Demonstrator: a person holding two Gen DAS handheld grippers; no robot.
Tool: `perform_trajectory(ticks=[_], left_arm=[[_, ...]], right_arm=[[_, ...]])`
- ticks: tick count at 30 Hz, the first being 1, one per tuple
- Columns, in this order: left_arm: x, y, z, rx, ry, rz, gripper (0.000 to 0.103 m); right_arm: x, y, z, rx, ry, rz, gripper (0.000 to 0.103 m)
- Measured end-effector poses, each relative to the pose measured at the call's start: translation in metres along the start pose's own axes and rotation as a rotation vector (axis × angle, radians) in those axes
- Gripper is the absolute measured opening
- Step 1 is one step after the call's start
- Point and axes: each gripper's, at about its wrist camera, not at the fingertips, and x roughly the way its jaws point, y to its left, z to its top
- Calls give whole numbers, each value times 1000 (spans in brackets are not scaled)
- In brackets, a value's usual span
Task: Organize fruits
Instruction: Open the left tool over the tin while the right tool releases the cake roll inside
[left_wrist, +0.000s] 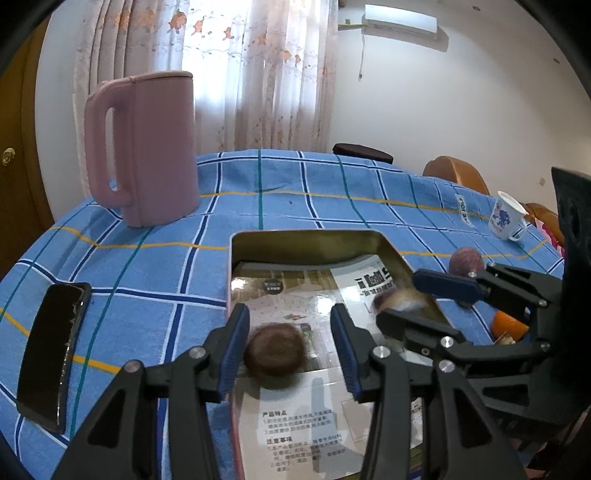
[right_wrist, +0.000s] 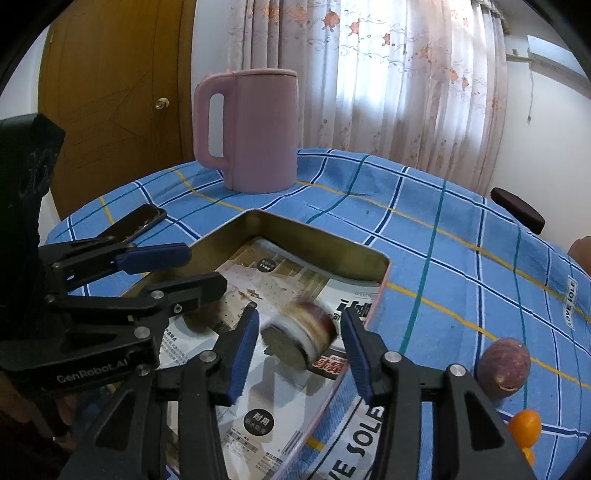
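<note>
A metal tin (left_wrist: 306, 240) (right_wrist: 317, 236) lined with printed paper lies on the blue checked tablecloth. My left gripper (left_wrist: 290, 345) is open over its near part, and a brown round fruit (left_wrist: 275, 350), blurred, sits between the fingers without being gripped. My right gripper (right_wrist: 299, 341) is open over the tin's right side, and a blurred purple-and-white fruit (right_wrist: 301, 336) (left_wrist: 393, 300) lies between its fingers. A purple fruit (right_wrist: 504, 369) (left_wrist: 466, 260) and an orange fruit (right_wrist: 524, 426) (left_wrist: 508, 325) lie on the cloth right of the tin.
A pink kettle (left_wrist: 147, 147) (right_wrist: 251, 133) stands behind the tin. A black phone (left_wrist: 51, 354) (right_wrist: 138, 221) lies at the left. A white mug (left_wrist: 508, 218) stands at the right. Chairs (left_wrist: 456, 173) ring the far table edge.
</note>
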Motion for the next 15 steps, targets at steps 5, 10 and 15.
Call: perform_trajectory(ticks=[5,10,15], left_arm=[[-24,1,2,-16,-67,21,90],[-48,-18,-3,-7,-127,-28,97],[-53,-65,-14,53,-127,-107,97]], right_arm=[[-24,-5,-7,14,-33,-20,63],[-72,-29,-35,66,-75,-72,63],[-116,-74,-83,199,-71,-200,63]])
